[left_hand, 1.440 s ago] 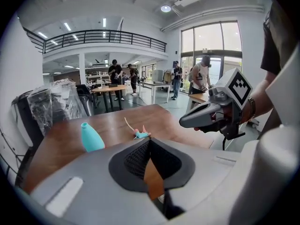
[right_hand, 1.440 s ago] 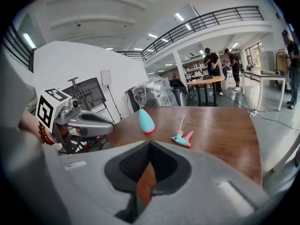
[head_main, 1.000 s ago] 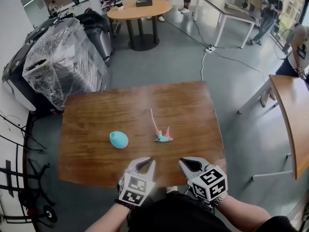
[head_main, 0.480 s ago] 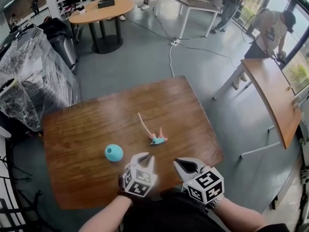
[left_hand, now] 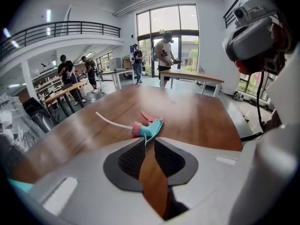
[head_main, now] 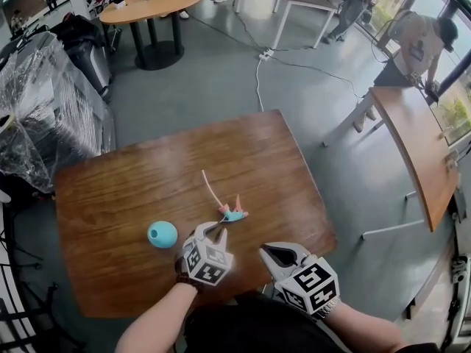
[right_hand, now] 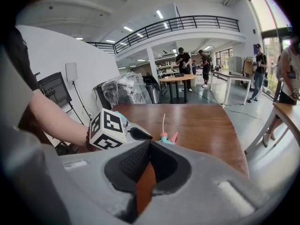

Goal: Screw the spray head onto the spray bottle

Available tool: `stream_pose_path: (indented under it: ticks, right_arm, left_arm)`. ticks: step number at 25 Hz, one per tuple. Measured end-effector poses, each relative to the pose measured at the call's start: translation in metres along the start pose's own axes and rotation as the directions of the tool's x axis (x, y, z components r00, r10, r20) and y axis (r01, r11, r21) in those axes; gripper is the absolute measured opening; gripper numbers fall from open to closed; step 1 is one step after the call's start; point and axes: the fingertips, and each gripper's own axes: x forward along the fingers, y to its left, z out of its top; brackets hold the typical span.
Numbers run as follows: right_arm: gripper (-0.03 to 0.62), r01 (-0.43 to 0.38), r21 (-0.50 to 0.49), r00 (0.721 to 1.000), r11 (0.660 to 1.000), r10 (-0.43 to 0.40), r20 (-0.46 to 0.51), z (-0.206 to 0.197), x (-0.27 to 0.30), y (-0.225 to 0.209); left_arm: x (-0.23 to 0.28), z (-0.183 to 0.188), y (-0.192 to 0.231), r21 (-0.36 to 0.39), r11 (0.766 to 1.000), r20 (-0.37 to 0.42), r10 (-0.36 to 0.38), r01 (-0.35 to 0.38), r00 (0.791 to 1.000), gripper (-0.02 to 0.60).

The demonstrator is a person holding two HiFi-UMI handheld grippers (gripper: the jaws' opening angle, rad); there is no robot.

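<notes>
Toward the table's [head_main: 257, 153] near left corner stands the teal spray bottle [head_main: 162, 234], upright. Just right of it my left gripper [head_main: 213, 229] points at the spray head [head_main: 233, 213]. Its jaws have just been parting (only a slit so far) with nothing between them, and the head lies just beyond the tips, near the near edge. My right gripper [head_main: 278, 254] hangs over that edge, clenched on nothing.

Surfaces: table [head_main: 147, 190], varnished wood with a soft sheen; spray head [head_main: 234, 214], smooth plastic, its dip tube [head_main: 210, 188] translucent; spray bottle [head_main: 162, 234], smooth matt plastic; left gripper [head_main: 215, 230], matt grey plastic shell, pads [left_hand: 131, 157] black and finely ribbed; wrapped equipment [head_main: 44, 116], crinkled glossy film.
</notes>
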Motion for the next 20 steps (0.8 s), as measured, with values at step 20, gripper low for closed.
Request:
stream_pose_path:
  ticks: [20]
  right_arm:
    - [-0.011,-0.043,-0.016,0.999,0.999,0.042,-0.031,-0.005,0.005,-0.020]
  left_arm:
    - [0.023,-0.002,0.000,-0.050,0.998,-0.028,-0.049,0.047,0.998,0.023]
